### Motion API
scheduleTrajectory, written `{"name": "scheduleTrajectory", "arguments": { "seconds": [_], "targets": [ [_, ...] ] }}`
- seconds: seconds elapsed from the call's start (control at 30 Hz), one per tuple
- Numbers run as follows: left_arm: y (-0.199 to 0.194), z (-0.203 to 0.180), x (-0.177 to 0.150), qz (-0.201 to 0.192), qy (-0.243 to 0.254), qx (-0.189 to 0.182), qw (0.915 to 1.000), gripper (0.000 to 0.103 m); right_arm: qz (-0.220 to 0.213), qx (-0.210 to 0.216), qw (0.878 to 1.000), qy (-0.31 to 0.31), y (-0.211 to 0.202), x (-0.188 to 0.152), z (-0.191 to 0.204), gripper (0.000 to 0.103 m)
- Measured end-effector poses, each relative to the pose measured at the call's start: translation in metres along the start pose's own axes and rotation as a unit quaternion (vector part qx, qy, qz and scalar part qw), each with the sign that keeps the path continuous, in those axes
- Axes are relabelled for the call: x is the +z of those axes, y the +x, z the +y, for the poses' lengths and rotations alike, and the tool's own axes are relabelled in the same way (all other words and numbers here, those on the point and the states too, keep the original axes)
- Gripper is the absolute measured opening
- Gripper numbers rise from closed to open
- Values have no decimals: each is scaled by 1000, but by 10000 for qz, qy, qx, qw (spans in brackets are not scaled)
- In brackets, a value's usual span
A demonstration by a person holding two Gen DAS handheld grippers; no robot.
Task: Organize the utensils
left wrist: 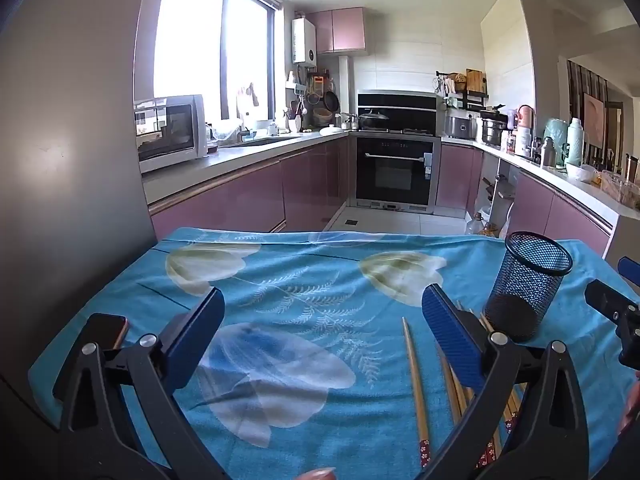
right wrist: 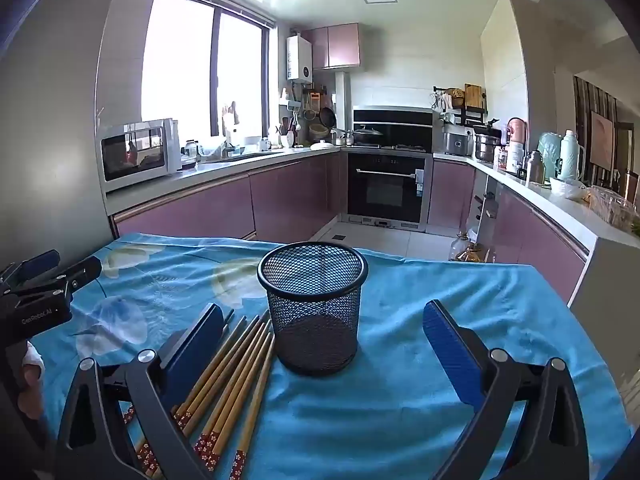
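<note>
Both grippers [left wrist: 322,334] [right wrist: 320,346] agape, empty, above bamboo chopsticks [right wrist: 236,376] beside round black mesh cup [right wrist: 314,312].

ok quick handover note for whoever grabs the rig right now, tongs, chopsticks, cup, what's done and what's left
Left tongs: open, holding nothing, above the blue cloth.
Right tongs: open, holding nothing, in front of the mesh cup.
Mesh cup: upright on the cloth, nothing seen inside.
Chopsticks: lying on the cloth just left of the cup, tips toward it; one lies apart, further left.
Done: nothing in the cup yet.
Left: pick up all the chopsticks and stand them in the cup.
</note>
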State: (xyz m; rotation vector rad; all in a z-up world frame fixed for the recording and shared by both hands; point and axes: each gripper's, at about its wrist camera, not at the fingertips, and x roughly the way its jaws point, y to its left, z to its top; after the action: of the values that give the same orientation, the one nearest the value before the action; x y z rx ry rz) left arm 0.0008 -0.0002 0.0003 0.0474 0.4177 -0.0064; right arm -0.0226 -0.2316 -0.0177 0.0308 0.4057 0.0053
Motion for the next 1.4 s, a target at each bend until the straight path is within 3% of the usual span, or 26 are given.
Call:
{"name": "scheduleTrajectory", "arguments": {
  "seconds": [0.37, 1.4],
  "targets": [
    [-17, -3, -1, -391, 25, -57, 9992, 97, -1, 87, 9999, 65, -5, 2, -1, 97],
    [-41, -2, -2, -714, -10, -112, 9974, 97, -131, 119, 9998, 115, -11, -1, 4, 97]
  ]
}}
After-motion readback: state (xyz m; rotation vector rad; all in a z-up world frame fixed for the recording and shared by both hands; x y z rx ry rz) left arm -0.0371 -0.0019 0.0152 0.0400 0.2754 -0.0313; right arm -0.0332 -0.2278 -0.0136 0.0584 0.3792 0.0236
